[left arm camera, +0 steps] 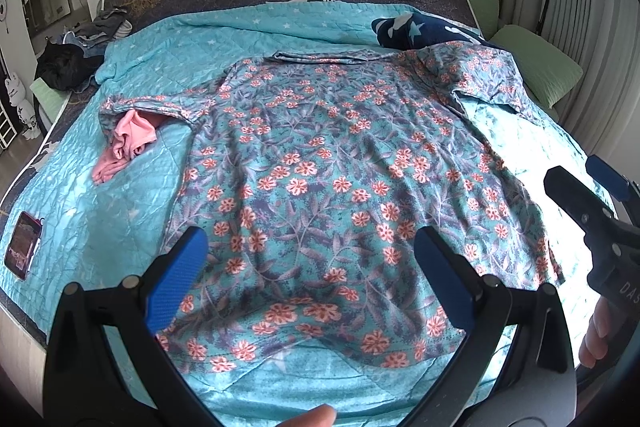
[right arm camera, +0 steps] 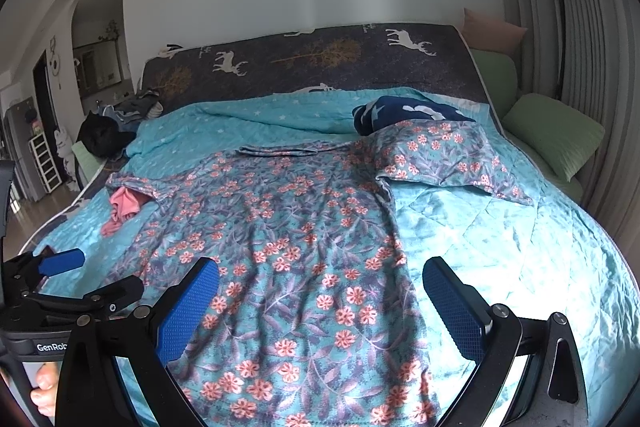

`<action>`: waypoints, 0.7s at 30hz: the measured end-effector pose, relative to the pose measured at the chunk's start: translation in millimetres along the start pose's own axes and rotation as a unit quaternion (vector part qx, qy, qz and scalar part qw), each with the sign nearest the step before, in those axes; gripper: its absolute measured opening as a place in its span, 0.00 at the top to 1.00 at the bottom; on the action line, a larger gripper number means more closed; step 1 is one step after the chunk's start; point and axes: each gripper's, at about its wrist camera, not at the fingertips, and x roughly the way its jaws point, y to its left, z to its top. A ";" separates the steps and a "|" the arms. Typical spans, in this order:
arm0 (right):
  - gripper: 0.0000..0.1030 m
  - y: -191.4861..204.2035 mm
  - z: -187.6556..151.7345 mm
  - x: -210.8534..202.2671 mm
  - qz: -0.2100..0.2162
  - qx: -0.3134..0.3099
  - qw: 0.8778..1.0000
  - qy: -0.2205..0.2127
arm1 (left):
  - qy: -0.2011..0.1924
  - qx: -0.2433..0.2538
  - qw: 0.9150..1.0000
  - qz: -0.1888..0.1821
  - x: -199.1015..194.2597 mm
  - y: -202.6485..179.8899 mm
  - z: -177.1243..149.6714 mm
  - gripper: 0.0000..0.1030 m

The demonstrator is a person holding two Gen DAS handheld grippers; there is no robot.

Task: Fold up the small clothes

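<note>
A floral teal shirt [left arm camera: 328,167] [right arm camera: 296,227] with red-pink flowers lies spread flat on the bed, collar at the far end, hem towards me. Its right sleeve [right arm camera: 444,155] lies out over the quilt, its left sleeve [left arm camera: 144,105] covers part of a pink garment [left arm camera: 128,139] [right arm camera: 122,207]. My left gripper [left arm camera: 312,275] hovers open above the hem, nothing between its blue pads. My right gripper [right arm camera: 320,303] is open too, above the shirt's lower right part. Each gripper shows at the edge of the other's view: the right gripper [left arm camera: 592,195], the left gripper [right arm camera: 100,275].
A turquoise quilt [right arm camera: 500,247] covers the bed. A dark blue patterned cloth [left arm camera: 420,27] lies by the collar. A phone [left arm camera: 22,245] rests at the left edge. Dark clothes [left arm camera: 76,55] pile at the far left corner. Green pillows [left arm camera: 536,63] line the right side.
</note>
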 end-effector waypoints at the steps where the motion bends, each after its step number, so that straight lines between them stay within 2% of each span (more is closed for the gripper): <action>1: 0.00 1.1 0.7 0.0 0.000 -0.002 1.000 -0.001 | 0.000 0.000 1.000 0.001 0.0 -0.1 0.0 0.00; 14: 0.00 9.0 4.4 3.4 0.002 -0.017 1.000 0.000 | 0.000 -0.014 1.000 -0.003 5.0 8.6 2.0 0.00; 21: 0.00 8.4 5.1 11.3 -0.001 -0.011 1.000 0.013 | -0.002 -0.064 0.998 0.003 14.3 39.8 4.8 0.00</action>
